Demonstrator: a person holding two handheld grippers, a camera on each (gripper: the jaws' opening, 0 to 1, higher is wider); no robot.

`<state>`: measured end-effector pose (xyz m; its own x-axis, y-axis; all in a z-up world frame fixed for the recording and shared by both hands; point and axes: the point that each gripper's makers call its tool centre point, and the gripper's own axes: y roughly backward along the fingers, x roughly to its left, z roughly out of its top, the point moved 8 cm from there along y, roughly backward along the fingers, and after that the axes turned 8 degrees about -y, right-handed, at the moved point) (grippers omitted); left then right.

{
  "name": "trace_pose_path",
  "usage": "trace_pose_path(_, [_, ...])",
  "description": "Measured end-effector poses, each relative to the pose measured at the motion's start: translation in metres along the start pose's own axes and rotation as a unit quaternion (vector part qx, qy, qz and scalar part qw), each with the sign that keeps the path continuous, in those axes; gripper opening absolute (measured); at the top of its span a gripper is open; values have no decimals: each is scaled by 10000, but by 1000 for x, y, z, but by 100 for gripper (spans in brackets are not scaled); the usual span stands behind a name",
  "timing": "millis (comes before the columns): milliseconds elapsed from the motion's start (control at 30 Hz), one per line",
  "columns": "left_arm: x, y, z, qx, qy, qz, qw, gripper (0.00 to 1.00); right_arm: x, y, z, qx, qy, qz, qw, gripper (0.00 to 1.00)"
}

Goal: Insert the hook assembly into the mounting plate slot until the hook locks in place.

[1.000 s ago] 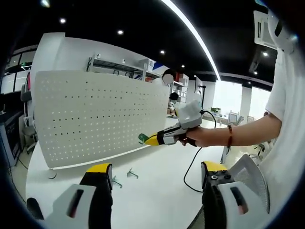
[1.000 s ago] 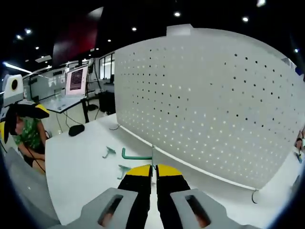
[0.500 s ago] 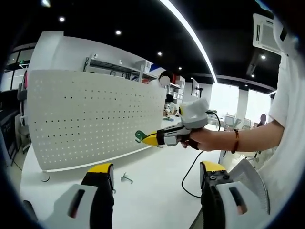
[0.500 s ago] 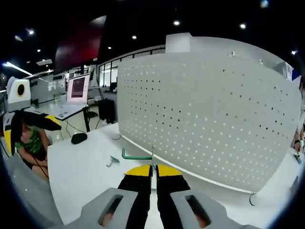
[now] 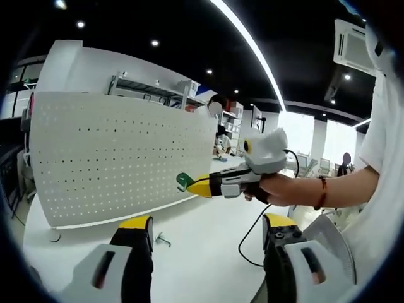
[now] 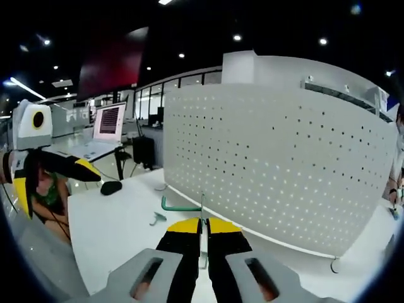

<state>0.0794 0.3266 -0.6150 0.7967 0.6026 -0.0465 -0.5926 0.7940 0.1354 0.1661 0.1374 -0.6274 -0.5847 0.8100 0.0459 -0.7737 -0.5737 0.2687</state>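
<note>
A white perforated mounting plate [image 5: 120, 154] stands upright on the white table [image 5: 202, 252]; in the right gripper view the mounting plate [image 6: 284, 170] spreads across the middle and right. My right gripper [image 6: 203, 222] is shut on a green hook [image 6: 180, 207] with a thin metal stem, held in the air short of the plate and not touching it. From the left gripper view, a hand holds the right gripper [image 5: 199, 186] with the green hook [image 5: 182, 182] pointing at the plate. My left gripper [image 5: 205, 224] stands open above the table with nothing between its fingers.
A loose hook [image 5: 162, 240] lies on the table near the plate's foot, seen as the small hook [image 6: 156, 218] from the right. A black cable [image 5: 249, 233] trails off the right gripper. A mouse [image 6: 112, 187] and a monitor [image 6: 108, 120] sit at the far left.
The right gripper has risen a little with the hook and drawn slightly back from the plate. Both views have shifted with the hands. Neither gripper's jaws have changed.
</note>
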Motion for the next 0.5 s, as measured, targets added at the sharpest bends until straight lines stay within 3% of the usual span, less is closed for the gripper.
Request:
trace_pose_path(200, [0,-1,3,-16,-7,5,10000,71,6,4,6,-149,-120,98,9998,1])
trace_pose_path(500, [0,-4,6,-126,137,65,9998,69,16,9,11,-214,62,171,9996,1])
